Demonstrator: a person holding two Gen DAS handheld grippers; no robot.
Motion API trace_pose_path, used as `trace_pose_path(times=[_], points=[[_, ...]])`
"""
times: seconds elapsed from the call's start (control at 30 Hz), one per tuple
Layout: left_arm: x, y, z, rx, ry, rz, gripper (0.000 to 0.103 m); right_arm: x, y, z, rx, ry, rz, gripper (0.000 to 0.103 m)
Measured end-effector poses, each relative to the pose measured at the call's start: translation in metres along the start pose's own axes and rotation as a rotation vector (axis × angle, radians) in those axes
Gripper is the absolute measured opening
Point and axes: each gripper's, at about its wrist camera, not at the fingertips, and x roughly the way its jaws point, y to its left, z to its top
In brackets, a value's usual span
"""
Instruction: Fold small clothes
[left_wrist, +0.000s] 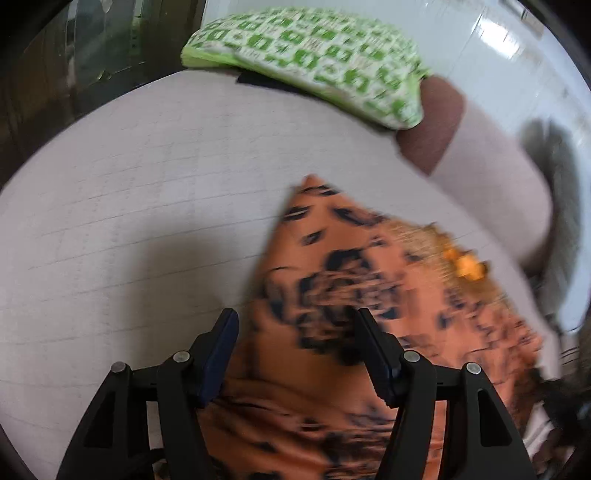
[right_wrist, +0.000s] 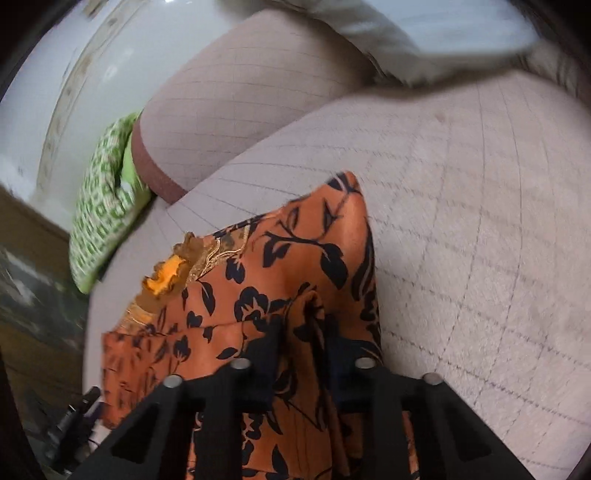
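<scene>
The orange cloth (right_wrist: 295, 266) with black flowers lies on the pale checked cushion (left_wrist: 147, 192) of a sofa, with one corner pointing away toward the backrest. The right gripper (right_wrist: 303, 354) is closed on a raised fold of this cloth, which stands up between its two fingers. The left gripper (left_wrist: 295, 354) hangs over the near part of the cloth with its jaws wide apart, and it holds nothing. The cloth looks thin, light and very soft, maybe a little smooth, so I think it can slide and lose its shape easily when it is lifted. A trim with a yellow frill (right_wrist: 166, 277) runs along one edge; this part seems thicker. In my opinion the best place to take hold is a corner or a hem, not the loose middle. A green patterned pillow (left_wrist: 306, 55) lies at the far end, well apart.
</scene>
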Motion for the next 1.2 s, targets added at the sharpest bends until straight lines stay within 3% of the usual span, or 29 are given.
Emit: trace_pose_path(times=[0.13,0.27,0.4,0.5,0.63,0.73,0.83,0.9,1.0,1.1,1.2], points=[[0.013,0.013,-0.003,-0.005,0.049,-0.009,0.066,-0.014,0.01,0.0,-0.041,-0.094,-0.039,0.011],[0.014,0.005,-0.004,0.057,0.044,0.06,0.066,0.013,0.004,-0.004,-0.07,-0.028,-0.175,0.012],[0.005,0.001,-0.003,0.063,0.027,0.066,0.066,0.002,0.003,0.001,-0.03,-0.024,-0.14,0.013],[-0.014,-0.013,-0.001,0.107,-0.052,0.05,0.066,-0.018,0.001,0.006,0.024,-0.085,-0.073,0.013],[-0.028,-0.038,-0.004,0.188,-0.12,0.003,0.069,-0.032,0.021,0.001,-0.065,-0.166,-0.094,0.013],[-0.015,-0.05,-0.007,0.224,-0.068,-0.016,0.073,-0.028,0.024,0.0,-0.095,-0.138,-0.135,0.013],[0.017,-0.045,-0.016,0.244,0.072,0.049,0.073,-0.008,-0.009,0.003,0.032,-0.022,-0.173,0.021],[0.015,-0.043,-0.019,0.254,0.057,0.05,0.073,-0.005,-0.033,0.006,0.143,-0.009,-0.114,0.032],[0.009,-0.045,-0.016,0.246,0.048,0.042,0.073,-0.026,-0.045,0.013,0.212,-0.086,-0.111,0.032],[-0.003,-0.041,-0.012,0.198,0.032,-0.001,0.073,-0.052,-0.036,0.015,0.168,-0.218,-0.058,0.032],[-0.015,-0.048,-0.013,0.224,-0.009,-0.035,0.073,-0.052,-0.008,0.011,0.057,-0.198,0.065,0.032]])
